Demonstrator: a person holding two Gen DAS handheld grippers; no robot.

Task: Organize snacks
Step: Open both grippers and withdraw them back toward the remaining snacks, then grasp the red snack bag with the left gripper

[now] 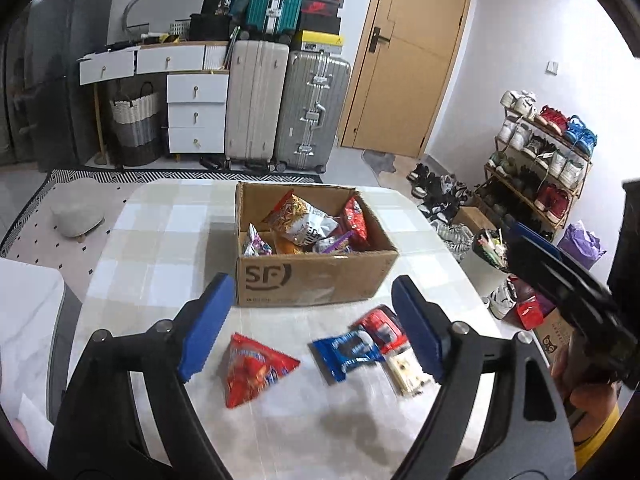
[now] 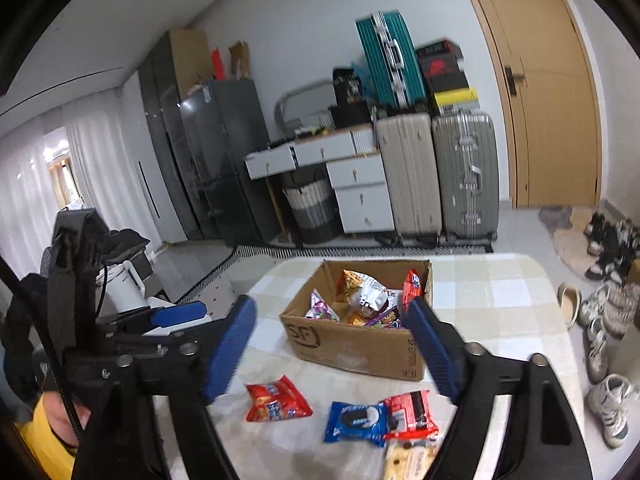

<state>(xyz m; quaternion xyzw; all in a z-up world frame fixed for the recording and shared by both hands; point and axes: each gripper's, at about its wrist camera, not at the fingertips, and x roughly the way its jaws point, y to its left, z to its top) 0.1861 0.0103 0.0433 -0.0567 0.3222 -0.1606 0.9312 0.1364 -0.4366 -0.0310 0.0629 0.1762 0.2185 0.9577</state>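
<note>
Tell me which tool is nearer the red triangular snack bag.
Left, as far as the views show. The left tool hangs open just above the red triangular snack bag; the right tool, also open, has it low left, past its left finger.

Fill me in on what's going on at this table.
A person is sorting snacks into a cardboard box that already holds several packets. Both the left gripper and the right gripper are open and empty, above the table. Four packets lie in front of the box: a red triangular bag, a blue cookie pack, a red pack and a pale one.
</note>
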